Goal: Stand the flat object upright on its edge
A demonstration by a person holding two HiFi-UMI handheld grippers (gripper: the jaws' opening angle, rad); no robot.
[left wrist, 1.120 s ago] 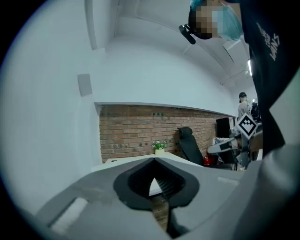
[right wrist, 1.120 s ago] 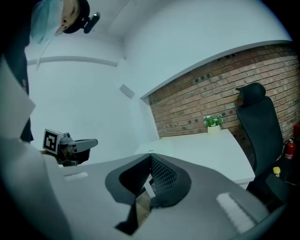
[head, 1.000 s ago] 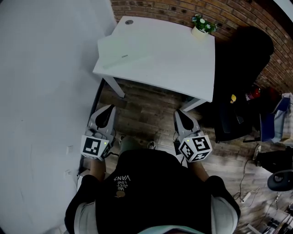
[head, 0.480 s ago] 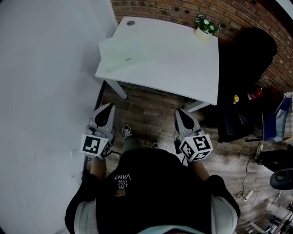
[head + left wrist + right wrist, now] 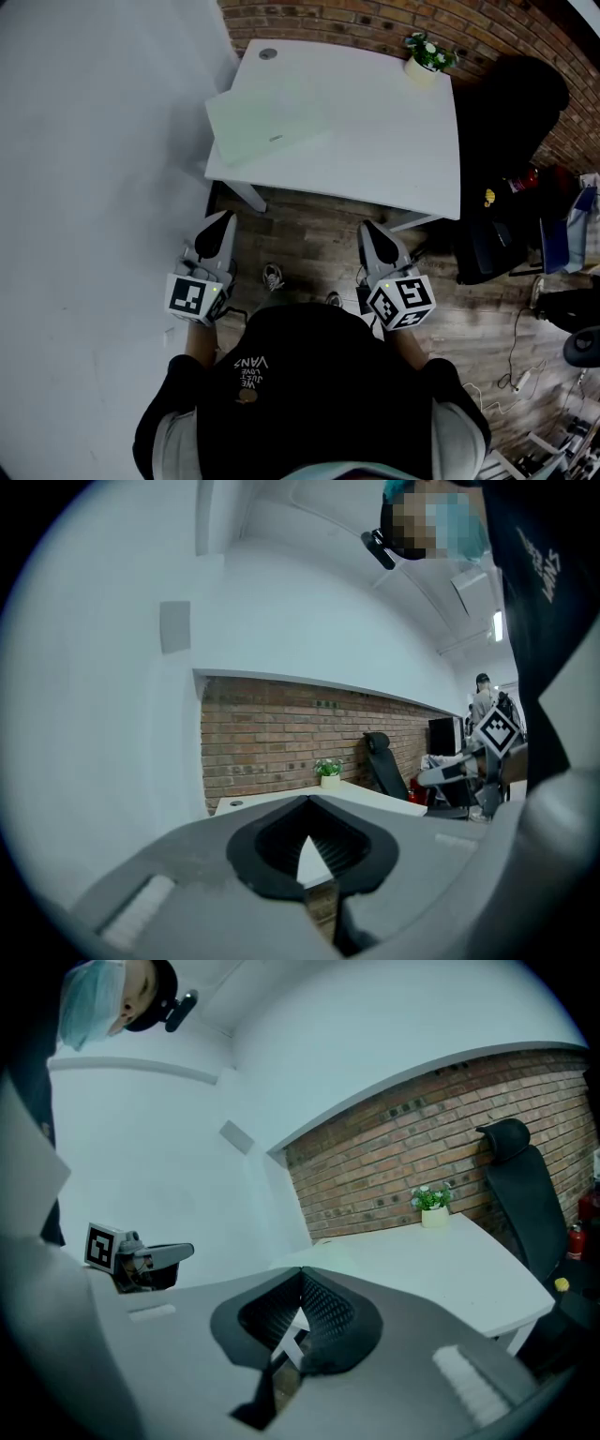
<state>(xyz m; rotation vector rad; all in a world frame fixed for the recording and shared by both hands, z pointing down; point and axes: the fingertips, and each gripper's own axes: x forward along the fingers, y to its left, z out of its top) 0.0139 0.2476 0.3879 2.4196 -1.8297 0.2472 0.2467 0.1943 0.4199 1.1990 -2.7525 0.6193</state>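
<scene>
Probably an office: white desk [image 5: 394,150], swivel chair [image 5: 514,1194], brick wall [image 5: 347,19].

I see a pale green flat object [image 5: 267,117], a white table [image 5: 384,150], red-brown brick wall [image 5: 356,17] and brown plank floor [image 5: 309,244].

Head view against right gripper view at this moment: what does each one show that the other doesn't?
Only the head view: the flat pale-green object lying flat near the white table's near left corner, and the person's shoes on the wooden floor. Only the right gripper view: a look along the right gripper, whose jaws are closed with nothing between them. Both: the table, the potted plant, the black chair, the brick wall and the left gripper.
</scene>
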